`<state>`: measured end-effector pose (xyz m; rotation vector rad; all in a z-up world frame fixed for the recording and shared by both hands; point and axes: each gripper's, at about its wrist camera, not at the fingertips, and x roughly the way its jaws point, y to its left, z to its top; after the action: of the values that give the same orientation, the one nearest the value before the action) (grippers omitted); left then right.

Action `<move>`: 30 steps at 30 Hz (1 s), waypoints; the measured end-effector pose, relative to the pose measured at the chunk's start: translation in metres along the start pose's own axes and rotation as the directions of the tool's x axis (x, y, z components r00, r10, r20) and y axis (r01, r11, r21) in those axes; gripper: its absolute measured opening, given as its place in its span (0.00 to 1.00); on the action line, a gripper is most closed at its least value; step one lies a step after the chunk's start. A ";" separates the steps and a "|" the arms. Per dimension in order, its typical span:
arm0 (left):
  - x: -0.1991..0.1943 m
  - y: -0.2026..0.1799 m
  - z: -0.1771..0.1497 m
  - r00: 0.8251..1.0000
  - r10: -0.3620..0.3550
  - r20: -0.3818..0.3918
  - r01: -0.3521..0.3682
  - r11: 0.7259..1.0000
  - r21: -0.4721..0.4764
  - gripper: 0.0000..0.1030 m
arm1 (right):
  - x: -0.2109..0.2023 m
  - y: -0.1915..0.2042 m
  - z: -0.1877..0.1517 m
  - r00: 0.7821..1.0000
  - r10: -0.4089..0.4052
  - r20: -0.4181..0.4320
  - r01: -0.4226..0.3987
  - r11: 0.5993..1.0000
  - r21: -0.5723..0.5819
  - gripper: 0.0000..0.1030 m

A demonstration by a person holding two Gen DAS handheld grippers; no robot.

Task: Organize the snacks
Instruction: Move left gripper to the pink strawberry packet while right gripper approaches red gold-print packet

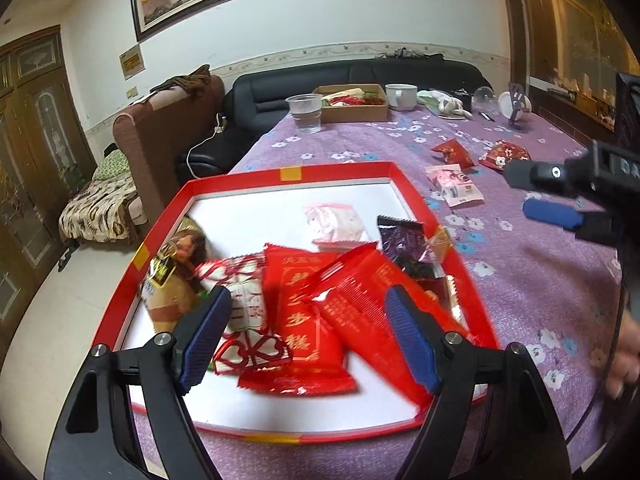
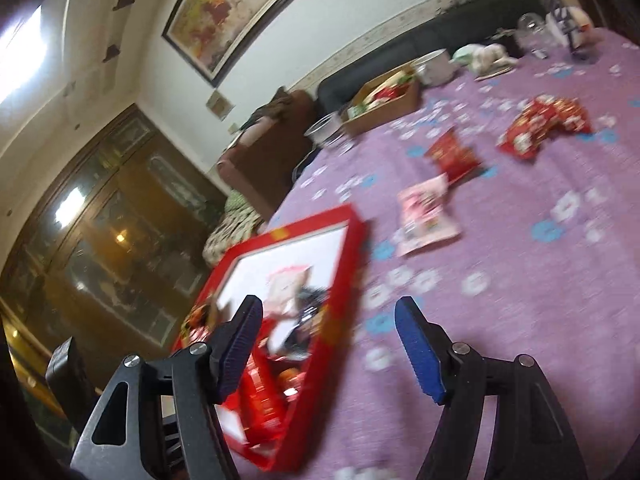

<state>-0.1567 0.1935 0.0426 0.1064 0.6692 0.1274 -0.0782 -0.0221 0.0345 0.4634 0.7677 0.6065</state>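
A red tray (image 1: 288, 174) with a white floor lies on the purple flowered cloth and holds several snack packets. Among them are two red packets (image 1: 360, 300), a red-and-white one (image 1: 244, 292), a pink one (image 1: 336, 224) and a dark purple one (image 1: 400, 240). My left gripper (image 1: 308, 294) hangs open just above the red packets, its pads touching nothing. Out on the cloth lie a pink packet (image 2: 426, 216), a red one (image 2: 452, 152) and a red cluster (image 2: 544, 128). My right gripper (image 2: 328, 302) is open and empty beside the tray's right rim (image 2: 352, 264).
At the table's far end stand a clear plastic cup (image 1: 306, 112), a cardboard box (image 1: 354, 104) of items and a white mug (image 1: 402, 96). A black sofa (image 1: 360, 76) and a brown armchair (image 1: 160, 128) lie beyond. A hand (image 1: 628, 352) shows at the right edge.
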 end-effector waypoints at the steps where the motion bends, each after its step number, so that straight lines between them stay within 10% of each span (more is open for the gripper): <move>1: 0.000 -0.002 0.002 1.000 -0.007 0.002 0.007 1.000 0.006 0.77 | -0.001 -0.004 0.004 1.000 -0.016 0.004 0.016 1.000 0.002 0.69; 20: 0.003 -0.010 0.012 1.000 -0.001 -0.022 0.003 0.997 0.073 0.77 | 0.115 -0.050 0.128 0.906 -0.421 -0.034 0.414 0.901 -0.129 0.66; 24: 0.003 -0.005 0.015 1.000 0.015 -0.020 -0.014 0.998 0.057 0.77 | 0.153 -0.058 0.127 0.818 -0.563 -0.118 0.534 0.820 -0.207 0.38; 30: 0.002 -0.016 0.022 1.000 -0.014 -0.028 0.016 0.998 0.062 0.77 | 0.117 -0.075 0.121 0.859 -0.505 -0.090 0.496 0.862 -0.103 0.32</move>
<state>-0.1400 0.1769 0.0558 0.1593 0.7016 0.0940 0.1040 -0.0212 0.0089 0.1422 0.9295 0.1704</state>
